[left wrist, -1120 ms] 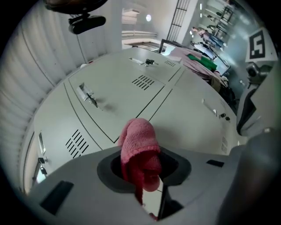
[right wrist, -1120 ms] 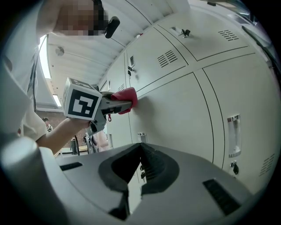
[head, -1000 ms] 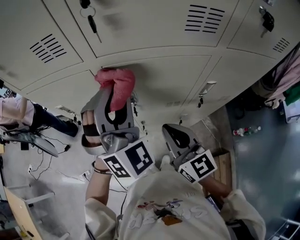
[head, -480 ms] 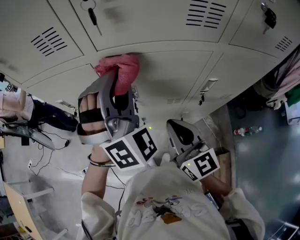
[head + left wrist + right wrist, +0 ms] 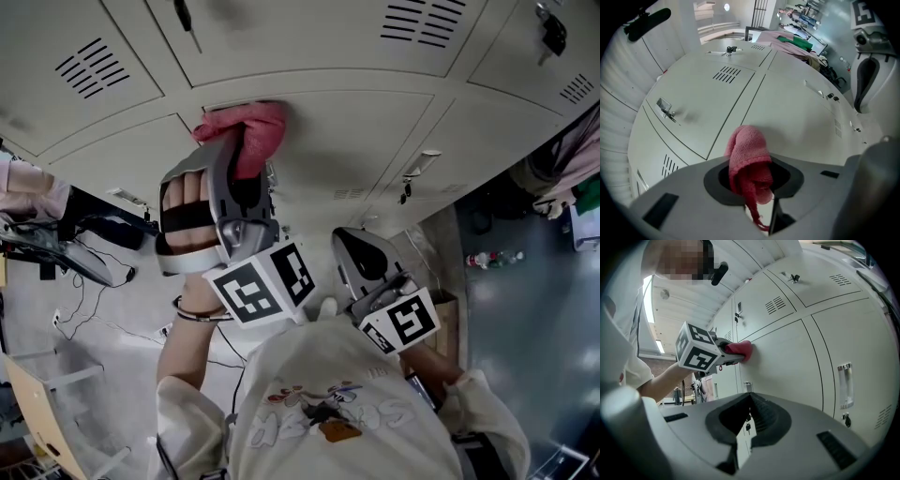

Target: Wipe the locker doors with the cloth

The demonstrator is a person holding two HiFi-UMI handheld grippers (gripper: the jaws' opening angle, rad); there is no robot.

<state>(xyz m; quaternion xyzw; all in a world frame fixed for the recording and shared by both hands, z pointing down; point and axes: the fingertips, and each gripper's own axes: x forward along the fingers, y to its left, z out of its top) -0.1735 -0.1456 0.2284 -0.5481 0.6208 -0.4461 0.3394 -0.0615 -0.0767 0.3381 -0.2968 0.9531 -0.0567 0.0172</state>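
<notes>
Left gripper (image 5: 236, 150) around bunched pink cloth (image 5: 747, 157)

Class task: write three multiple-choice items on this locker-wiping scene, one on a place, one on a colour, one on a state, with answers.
1. Where is the cloth? A in a bucket; B pressed to a locker door; C spread on a table.
2. What colour is the cloth? A blue; B white; C pink.
3. What does the right tool hold? A nothing; B the cloth; C a spray bottle.
Answers: 1 B, the left tool holds it against the door, by a seam; 2 C, it shows pink in every view; 3 A, nothing sits between its jaws.
</notes>
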